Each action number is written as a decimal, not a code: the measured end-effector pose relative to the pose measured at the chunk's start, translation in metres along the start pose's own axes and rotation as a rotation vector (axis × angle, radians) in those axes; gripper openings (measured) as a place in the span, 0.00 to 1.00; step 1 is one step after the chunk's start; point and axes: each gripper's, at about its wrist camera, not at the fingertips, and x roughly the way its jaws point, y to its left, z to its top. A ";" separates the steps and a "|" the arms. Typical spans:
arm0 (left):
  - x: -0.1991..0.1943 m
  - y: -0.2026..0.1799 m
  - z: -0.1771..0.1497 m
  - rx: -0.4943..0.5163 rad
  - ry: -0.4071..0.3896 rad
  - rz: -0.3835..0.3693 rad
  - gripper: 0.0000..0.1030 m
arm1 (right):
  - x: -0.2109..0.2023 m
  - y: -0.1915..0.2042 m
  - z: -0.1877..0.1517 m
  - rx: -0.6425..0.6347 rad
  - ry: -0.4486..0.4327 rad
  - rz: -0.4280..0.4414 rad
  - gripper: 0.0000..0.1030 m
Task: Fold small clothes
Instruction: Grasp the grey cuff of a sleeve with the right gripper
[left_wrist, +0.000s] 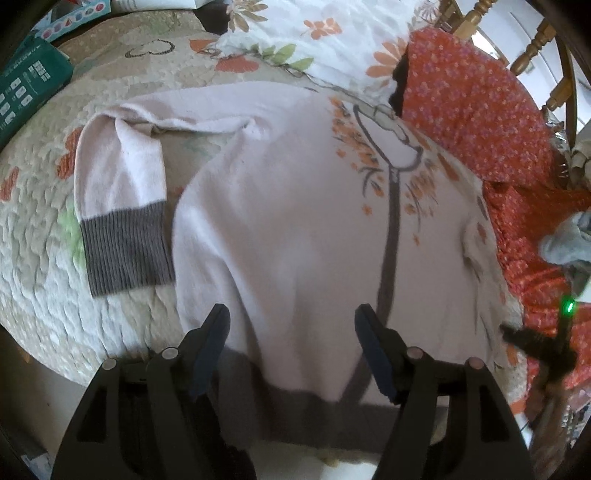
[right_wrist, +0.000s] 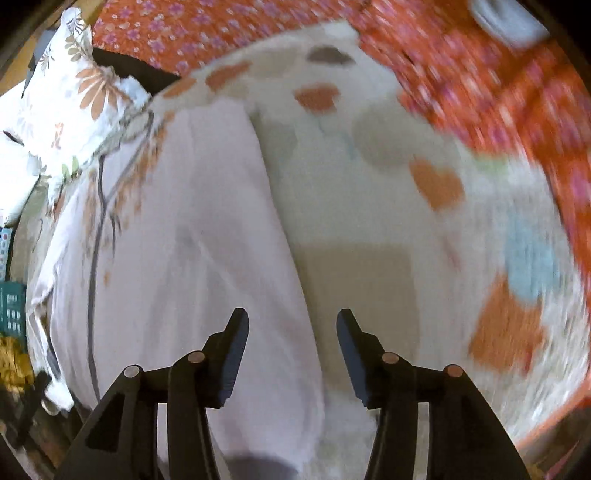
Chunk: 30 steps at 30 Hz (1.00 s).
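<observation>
Pale pink knit sweater spread flat on a quilted bedspread, seen from both wrist cameras. Left gripper hovers with jaws spread and nothing between the pads; the sweater's body lies directly ahead of and beneath the jaws, and its grey ribbed hem runs across just behind the fingertips. To the left of the left-hand finger, one sleeve lies doubled back on itself, ending in a grey ribbed cuff that rests on the quilt beside the body panel. A printed tree motif runs ahead of the right-hand finger.

Right gripper likewise stands spread and holds nothing (this view is smeared by motion, so fine detail is unreliable). The sweater's side edge runs forward from between the jaws: cloth lies under and beyond the left-hand finger, bare quilt beyond the right-hand finger. An orange flowered cloth lies far ahead of the jaws.

Handling, as judged: the knit looks light, soft and limp, with no stiffness to carry a fold, so it would sag and drag wherever it is unsupported. It seems grippy rather than slippery, and not fragile. The ribbed hem and cuff appear thicker and are the firmer places to pinch; the hem corners would suit a two-handed lift, taking a single layer only.
</observation>
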 end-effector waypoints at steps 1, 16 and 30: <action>-0.002 -0.001 -0.003 0.002 0.003 -0.006 0.67 | 0.003 -0.003 -0.014 0.004 0.004 -0.003 0.53; -0.028 -0.034 -0.018 0.044 -0.029 -0.005 0.67 | -0.077 -0.033 -0.017 -0.080 -0.347 -0.324 0.06; -0.002 -0.037 -0.021 0.037 0.032 0.001 0.67 | -0.121 -0.150 -0.041 0.242 -0.325 -0.228 0.32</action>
